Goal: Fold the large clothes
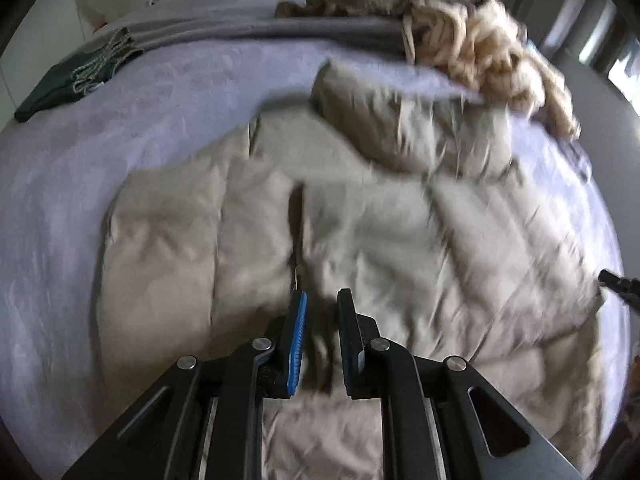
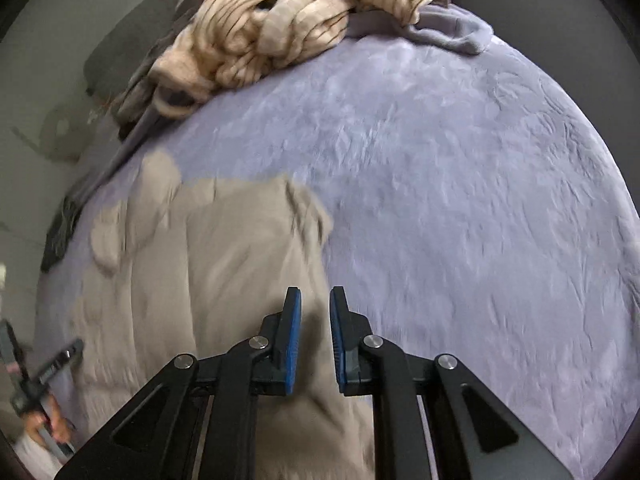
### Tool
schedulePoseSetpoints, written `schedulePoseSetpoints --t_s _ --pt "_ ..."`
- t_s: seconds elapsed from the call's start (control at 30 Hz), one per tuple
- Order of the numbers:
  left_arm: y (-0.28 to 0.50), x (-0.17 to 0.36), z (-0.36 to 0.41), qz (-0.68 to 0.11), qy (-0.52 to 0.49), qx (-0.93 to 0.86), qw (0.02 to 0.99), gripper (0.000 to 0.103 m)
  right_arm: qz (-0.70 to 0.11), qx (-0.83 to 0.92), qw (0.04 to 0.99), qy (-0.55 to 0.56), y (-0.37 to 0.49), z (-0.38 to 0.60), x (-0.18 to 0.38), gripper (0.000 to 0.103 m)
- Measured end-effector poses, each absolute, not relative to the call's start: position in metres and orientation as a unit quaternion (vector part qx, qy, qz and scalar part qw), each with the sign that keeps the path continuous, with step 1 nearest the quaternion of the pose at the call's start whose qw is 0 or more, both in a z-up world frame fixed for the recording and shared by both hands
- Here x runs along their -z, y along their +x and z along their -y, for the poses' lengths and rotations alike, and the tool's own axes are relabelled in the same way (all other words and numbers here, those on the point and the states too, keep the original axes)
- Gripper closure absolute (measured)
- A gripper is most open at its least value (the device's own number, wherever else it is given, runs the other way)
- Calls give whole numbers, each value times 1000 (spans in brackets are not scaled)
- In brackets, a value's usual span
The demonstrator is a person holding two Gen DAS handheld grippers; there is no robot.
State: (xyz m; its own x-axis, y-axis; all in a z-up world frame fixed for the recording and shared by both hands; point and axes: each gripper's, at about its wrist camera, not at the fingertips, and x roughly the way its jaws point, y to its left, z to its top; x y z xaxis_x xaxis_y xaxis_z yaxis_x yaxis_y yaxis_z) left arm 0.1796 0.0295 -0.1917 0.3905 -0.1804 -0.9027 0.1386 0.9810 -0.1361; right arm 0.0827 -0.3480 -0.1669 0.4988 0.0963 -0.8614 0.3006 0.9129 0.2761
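A beige quilted jacket (image 1: 360, 220) lies spread on a lavender bed cover (image 1: 80, 200), its hood (image 1: 400, 120) toward the far side. My left gripper (image 1: 322, 296) hangs over the jacket's near middle by the zip line, jaws nearly together with a dark fold of the jacket pinched between the pads. In the right wrist view my right gripper (image 2: 315, 292) sits at the right edge of the jacket (image 2: 220, 280), jaws narrow with beige fabric between them. The left gripper (image 2: 74, 350) shows at the lower left, held by a hand (image 2: 56, 424). The right gripper's tip (image 1: 616, 280) peeks in at the right.
A cream chunky knit throw (image 1: 480, 52) (image 2: 272, 28) is heaped at the far edge of the bed. A dark folded garment (image 1: 68, 76) lies at the far left, and a grey blanket (image 1: 280, 28) runs along the back. Bare lavender cover (image 2: 460, 200) spreads right of the jacket.
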Motion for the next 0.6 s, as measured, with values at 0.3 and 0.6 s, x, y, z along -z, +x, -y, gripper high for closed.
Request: schedulePoseSetpoints --t_s 0.3,0.6 --pt "177 225 -28 -555 -2 83 827 86 -535 70 825 166 86 342 216 87" --pt "158 189 -39 -568 -18 60 820 86 -540 76 818 185 58 341 181 85"
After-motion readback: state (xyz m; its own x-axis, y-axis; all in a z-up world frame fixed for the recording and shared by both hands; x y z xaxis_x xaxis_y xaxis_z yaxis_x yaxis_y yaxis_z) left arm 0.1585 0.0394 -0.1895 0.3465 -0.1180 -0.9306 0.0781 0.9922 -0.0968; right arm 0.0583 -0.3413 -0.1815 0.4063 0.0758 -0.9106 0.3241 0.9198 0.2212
